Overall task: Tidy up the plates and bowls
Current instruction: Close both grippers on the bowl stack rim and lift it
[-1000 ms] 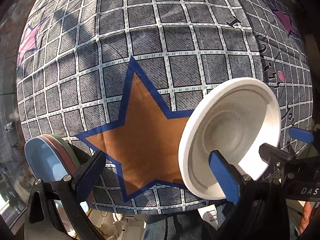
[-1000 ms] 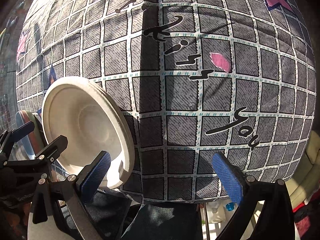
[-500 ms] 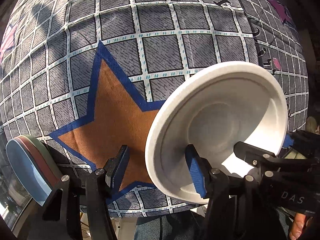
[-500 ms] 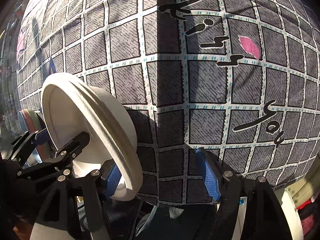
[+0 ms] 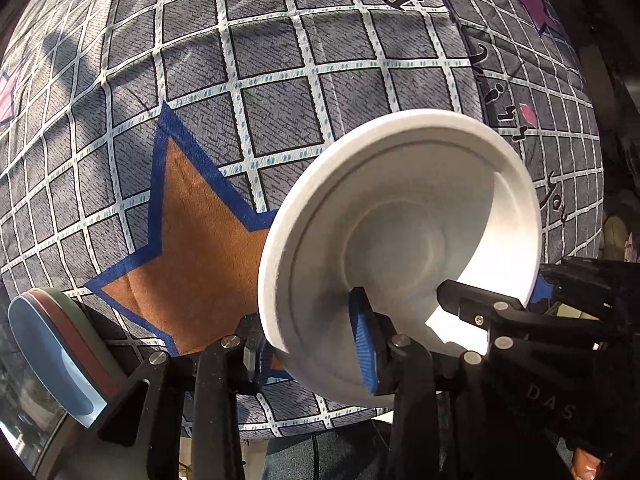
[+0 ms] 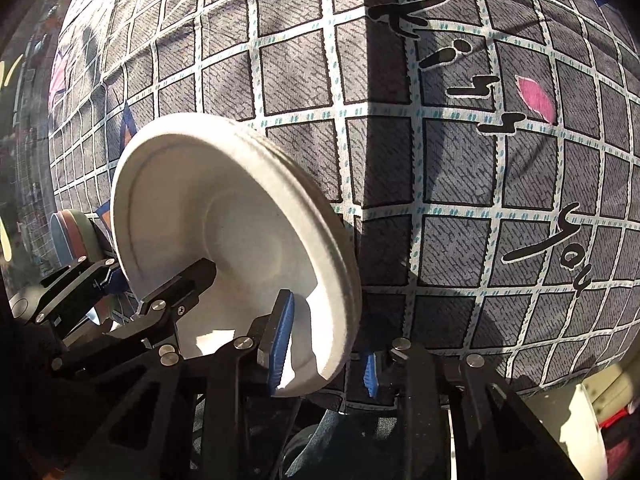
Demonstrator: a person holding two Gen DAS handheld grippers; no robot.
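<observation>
A stack of white bowls (image 5: pixel 400 240) (image 6: pixel 192 208) rests on the checked tablecloth (image 5: pixel 280 80). My left gripper (image 5: pixel 310 320) straddles the stack's near-left rim, one blue pad inside and one outside. Its jaws are closing, and a sliver of space still shows at the inner pad. My right gripper (image 6: pixel 326 326) straddles the opposite rim the same way, also closing. Each gripper shows in the other's view: right gripper (image 5: pixel 496 292), left gripper (image 6: pixel 156 276). Stacked coloured plates (image 5: pixel 60 352) (image 6: pixel 72 236), blue on top, lie at the table's near-left edge.
The cloth carries an orange star with a blue border (image 5: pixel 192 240) beside the bowls and black lettering (image 6: pixel 480 92) to the right. The table's near edge runs just under the grippers, with a person's jeans (image 5: pixel 320 452) below. A white object (image 6: pixel 580 420) sits off the table, lower right.
Both grippers dropped toward the bowls and drew closer to them. Their jaws went from wide open to narrow around opposite sides of the rim. The plates stayed put.
</observation>
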